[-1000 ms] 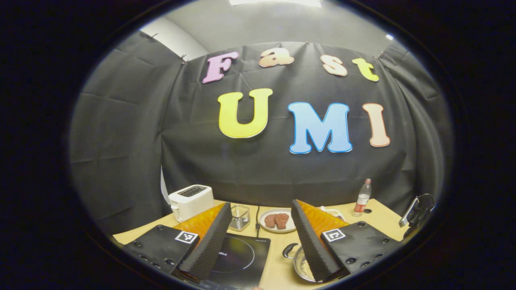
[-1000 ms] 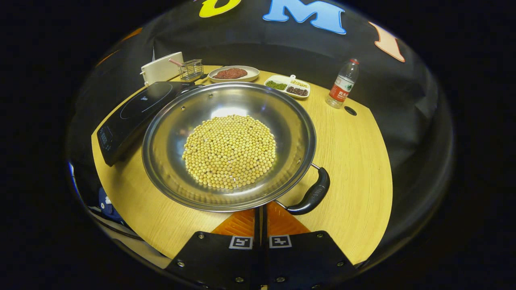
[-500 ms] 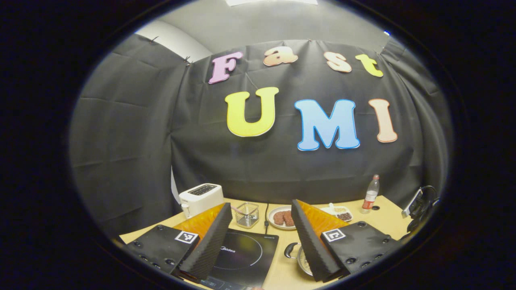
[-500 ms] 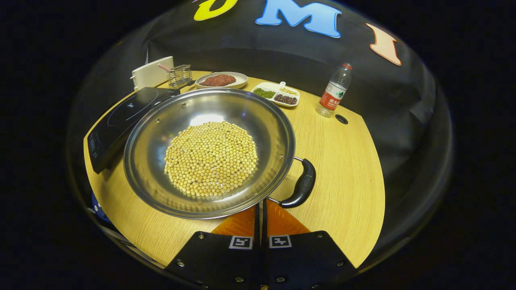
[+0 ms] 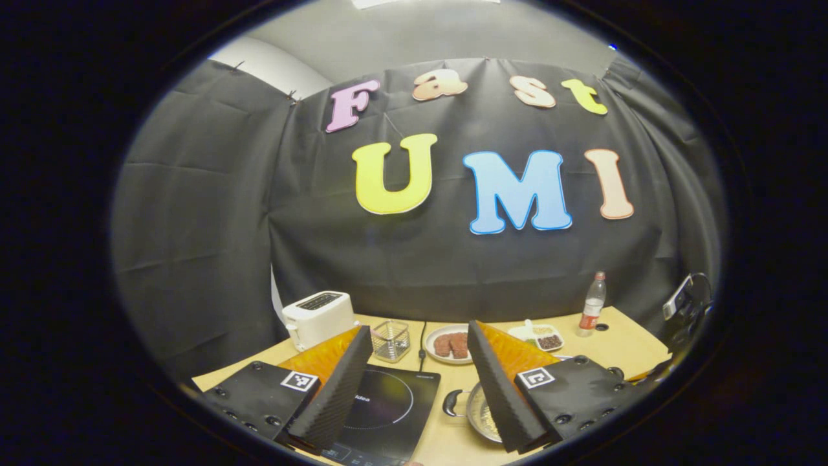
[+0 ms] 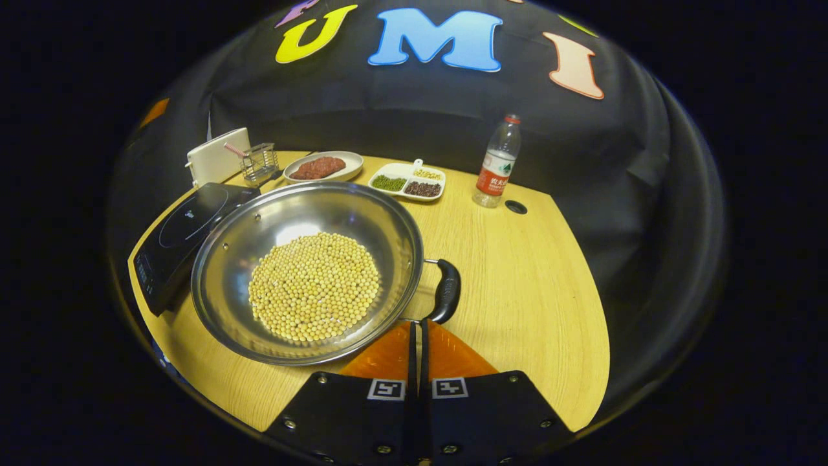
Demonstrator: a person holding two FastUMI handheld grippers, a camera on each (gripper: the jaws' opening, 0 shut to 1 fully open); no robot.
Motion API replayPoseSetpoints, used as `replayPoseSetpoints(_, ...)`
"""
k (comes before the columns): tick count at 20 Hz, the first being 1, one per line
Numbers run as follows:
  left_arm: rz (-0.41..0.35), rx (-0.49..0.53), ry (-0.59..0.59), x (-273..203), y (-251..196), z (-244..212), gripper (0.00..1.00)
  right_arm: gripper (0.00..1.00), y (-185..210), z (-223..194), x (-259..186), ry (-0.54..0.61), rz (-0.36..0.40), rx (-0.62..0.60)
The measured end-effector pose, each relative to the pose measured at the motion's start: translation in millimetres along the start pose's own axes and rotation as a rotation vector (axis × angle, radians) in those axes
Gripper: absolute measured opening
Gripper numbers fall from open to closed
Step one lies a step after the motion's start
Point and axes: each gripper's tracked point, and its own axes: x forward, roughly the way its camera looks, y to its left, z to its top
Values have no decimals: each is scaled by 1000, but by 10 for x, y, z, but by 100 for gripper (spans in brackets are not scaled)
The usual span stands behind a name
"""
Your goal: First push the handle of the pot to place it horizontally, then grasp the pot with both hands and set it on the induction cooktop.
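Right gripper (image 6: 416, 333) fingers pressed together, empty, tips just near of pot (image 6: 304, 272) rim beside its right handle (image 6: 446, 291). Pot with beans (image 6: 314, 285) sits on table (image 6: 530, 285), just right of cooktop (image 6: 184, 230). Left gripper (image 5: 420, 375) jaws wide, empty, above cooktop (image 5: 388, 404) and pot's left handle (image 5: 451, 402)

The pot (image 6: 304, 272) is sitting just beside the induction cooktop (image 6: 184, 236), leaving no gap on that side. Bare table (image 6: 517, 285) is lying open to the right of the pot handle (image 6: 446, 291). Along the back edge, a toaster (image 6: 217, 155), wire basket (image 6: 259, 163), plate (image 6: 320, 167), divided dish (image 6: 407, 181) and bottle (image 6: 497, 162) are standing in a row, blocking passage behind the pot.
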Motion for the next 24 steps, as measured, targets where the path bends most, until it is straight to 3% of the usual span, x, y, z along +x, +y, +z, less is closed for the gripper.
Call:
replayPoseSetpoints(3, -20, -2, 14, 36, -150, -93, 93, 1, -46, 143, -119, -68, 16, 73)
replayPoseSetpoints(6, -37, 8, 39, 83, -299, -248, 96, 74, -78, 290, -193, -130, 30, 95)
replayPoseSetpoints(7, -44, 9, 53, 97, -359, -324, 96, 92, -84, 322, -249, -150, 33, 98)
replayPoseSetpoints(8, -47, 11, 65, 119, -391, -385, 93, 100, -82, 351, -257, -163, 41, 103)
replayPoseSetpoints(12, -71, 20, 142, 220, -524, -738, 100, 100, -55, 372, -254, -182, 61, 103)
replayPoseSetpoints(13, -78, 22, 161, 243, -540, -812, 97, 100, -42, 364, -233, -179, 61, 105)
replayPoseSetpoints(17, -115, 32, 232, 437, -545, -1128, 100, 100, -9, 376, -161, -160, 51, 124)
replayPoseSetpoints(24, -233, 47, 331, 778, -631, -1534, 93, 100, 55, 377, 13, -111, -5, 180)
